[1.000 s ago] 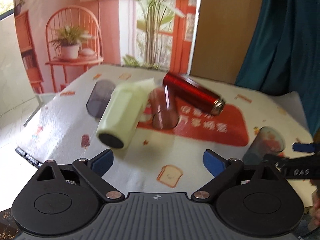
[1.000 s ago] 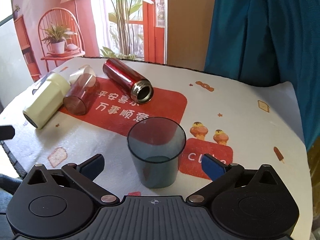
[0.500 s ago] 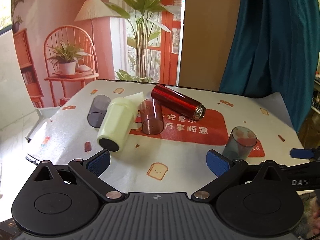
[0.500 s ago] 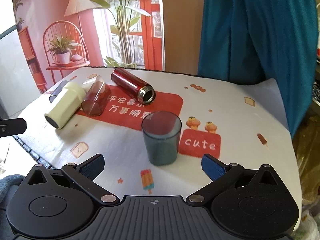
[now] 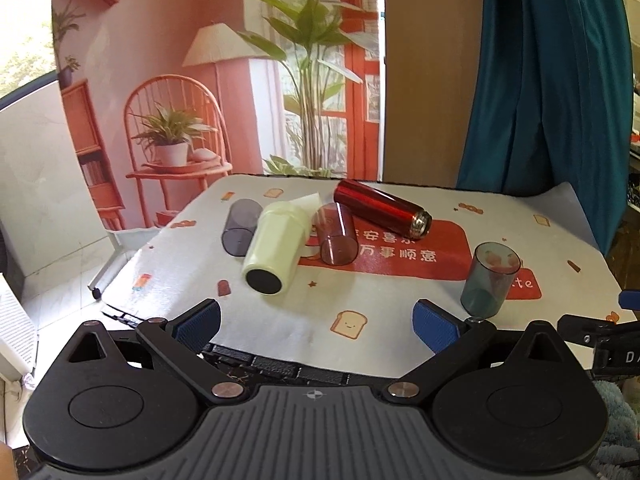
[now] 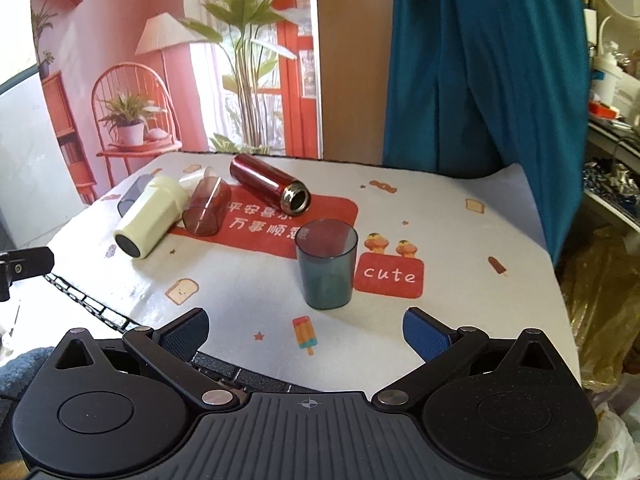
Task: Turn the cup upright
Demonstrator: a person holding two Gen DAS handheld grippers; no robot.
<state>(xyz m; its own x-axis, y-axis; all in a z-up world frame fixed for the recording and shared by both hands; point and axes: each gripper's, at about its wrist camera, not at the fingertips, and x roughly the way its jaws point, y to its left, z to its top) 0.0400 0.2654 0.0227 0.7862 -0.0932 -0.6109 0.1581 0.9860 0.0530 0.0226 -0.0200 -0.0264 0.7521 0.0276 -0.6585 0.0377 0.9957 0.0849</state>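
Note:
A smoky grey cup (image 6: 327, 265) stands upright near the table's middle; it also shows in the left wrist view (image 5: 489, 279). A cream cup (image 5: 275, 247) (image 6: 150, 216), a red see-through cup (image 5: 337, 234) (image 6: 208, 212), a dark see-through cup (image 5: 239, 227) (image 6: 130, 199) and a red metal flask (image 5: 380, 213) (image 6: 269, 189) lie on their sides at the far left. My left gripper (image 5: 316, 326) is open and empty at the front edge. My right gripper (image 6: 306, 332) is open and empty, short of the grey cup.
The table (image 6: 460, 280) has a white patterned cloth with a red panel. A printed room backdrop (image 5: 200, 80) and a teal curtain (image 6: 480, 64) stand behind it. Clutter (image 6: 608, 184) lies off the right side.
Both grippers have drawn back and up from the table, so the cups look smaller and farther. The grey cup stays upright where it stood. Both grippers stay open.

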